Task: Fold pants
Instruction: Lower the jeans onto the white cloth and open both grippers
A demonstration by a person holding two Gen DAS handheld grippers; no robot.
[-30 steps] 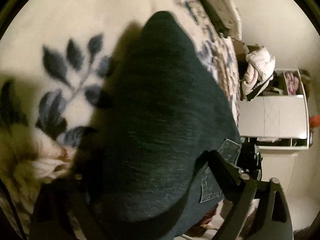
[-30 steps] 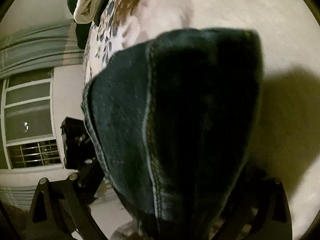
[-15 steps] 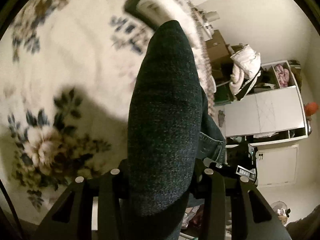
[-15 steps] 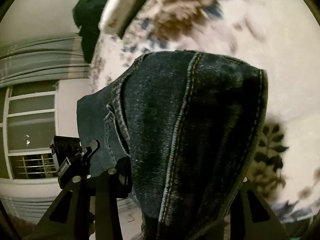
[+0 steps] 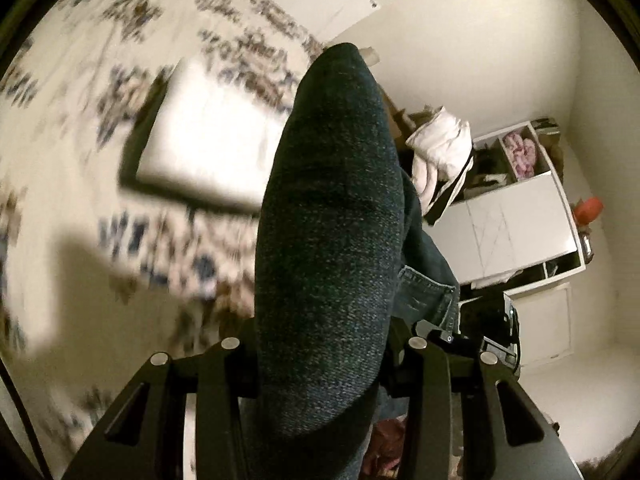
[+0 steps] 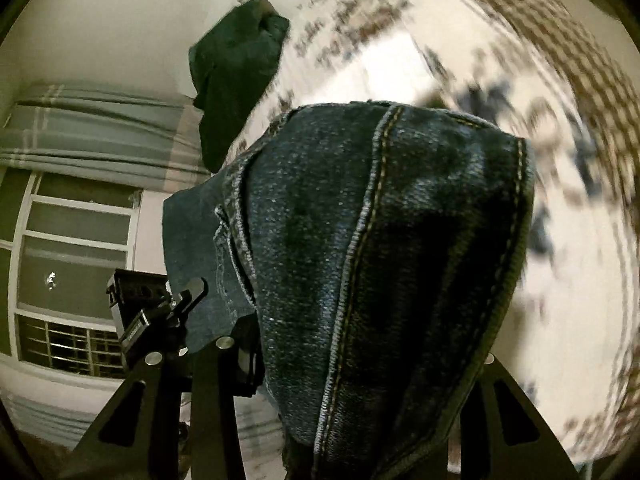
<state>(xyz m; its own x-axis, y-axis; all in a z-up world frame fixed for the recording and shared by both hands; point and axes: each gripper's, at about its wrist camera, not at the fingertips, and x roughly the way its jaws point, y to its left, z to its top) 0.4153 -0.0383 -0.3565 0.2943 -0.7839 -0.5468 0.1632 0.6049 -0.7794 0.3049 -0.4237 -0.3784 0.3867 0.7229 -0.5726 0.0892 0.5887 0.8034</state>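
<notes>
Two grippers, left (image 5: 320,364) and right (image 6: 352,372), each clamped on jeans (image 5: 332,216), held in air above flowered bedspread (image 5: 72,80). Step: carrying cloth over for fold. Next: lower evenly onto far bedspread, edges aligned, then release.

Left hand-held gripper (image 5: 320,360) clamped, right hand-held gripper (image 6: 360,380) (likewise) clamped

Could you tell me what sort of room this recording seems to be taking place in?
Most likely a bedroom: a floral bedspread lies below the held jeans, a white shelf unit has clothes piled against it, and there is a curtained window.
</notes>
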